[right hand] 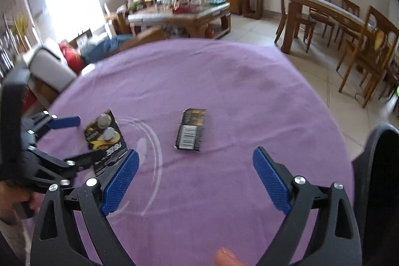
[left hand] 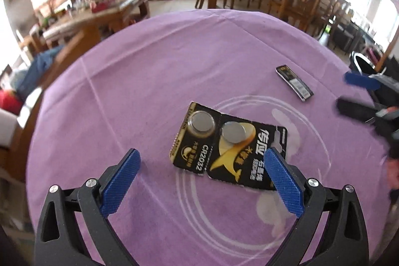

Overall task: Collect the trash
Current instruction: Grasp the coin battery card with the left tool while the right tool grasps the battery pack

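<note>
Left wrist view. The left gripper (left hand: pixel 200 163) hangs over the purple tablecloth (left hand: pixel 154 71) with its jaws spread wide and nothing between the pads. The battery card (left hand: pixel 224 146), a black and gold blister pack that appears to hold two coin cells, lies flat on the cloth just ahead of the jaws. Its near right corner sits under the right blue pad (left hand: pixel 283 181), whether touching cannot be told. A second piece of trash, a small black wrapper (left hand: pixel 294 82), lies farther off to the right. The right gripper (left hand: pixel 359 96) enters at the right edge, blurred.

To grip the card well, centre the jaws on it first; it currently sits right of the midline. A flat card gives little to pinch, so lower one pad to the cloth beside an edge and close across the narrower span, letting the card bow up slightly.

Right wrist view. The right gripper (right hand: pixel 195 161) is open wide, empty, above the cloth (right hand: pixel 224 81). The wrapper (right hand: pixel 191 132) lies flat just beyond the jaws, slightly left of their midline, barcode end nearest. The battery card (right hand: pixel 106 133) is to the left, beneath the left gripper (right hand: pixel 74 138).

Shift slightly left, descend until both pads flank the wrapper's long sides, then close. Keep the two grippers apart; they work near each other.
</note>
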